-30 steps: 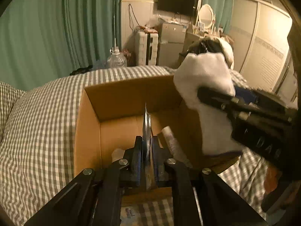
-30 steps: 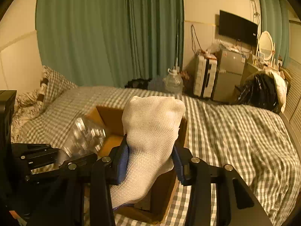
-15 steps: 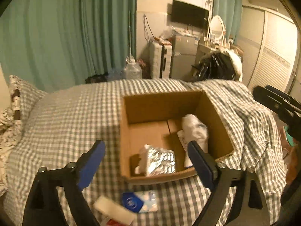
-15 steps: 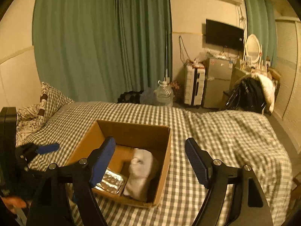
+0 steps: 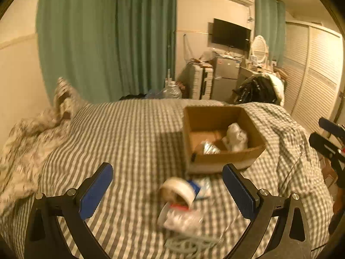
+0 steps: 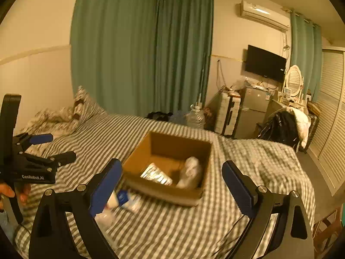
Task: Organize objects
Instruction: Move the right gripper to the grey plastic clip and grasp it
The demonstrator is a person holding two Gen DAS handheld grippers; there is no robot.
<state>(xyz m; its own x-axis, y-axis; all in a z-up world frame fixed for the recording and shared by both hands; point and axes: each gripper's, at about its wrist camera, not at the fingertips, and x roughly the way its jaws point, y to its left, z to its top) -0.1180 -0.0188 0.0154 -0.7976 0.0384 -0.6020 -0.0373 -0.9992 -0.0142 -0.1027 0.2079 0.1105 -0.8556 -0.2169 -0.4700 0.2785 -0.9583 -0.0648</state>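
Brown corrugated cardboard forms the open box (image 5: 224, 158) sitting on the grey-and-white checked bed (image 5: 133, 133), and inside it lie a crumpled white sock (image 5: 236, 137) against the right wall and a shiny silver foil packet (image 5: 208, 147) just beside it on the box floor; in the right wrist view the same sock (image 6: 190, 172) and foil packet (image 6: 156, 174) rest side by side in the box (image 6: 163, 191). In front of the box, on the bedspread, sit a white roll of tape (image 5: 176, 191), a blue-and-white pouch (image 5: 200, 188) touching it, and a clear plastic bag with a red strip (image 5: 181, 218) nearer the camera, all blurred. The left hand-held gripper (image 5: 167, 191) hangs above these loose items with its blue-padded fingers spread wide and nothing between them. The right hand-held gripper (image 6: 172, 186) is likewise spread wide and empty, framing the box from above. Green curtains (image 5: 107, 38) hang behind the bed.
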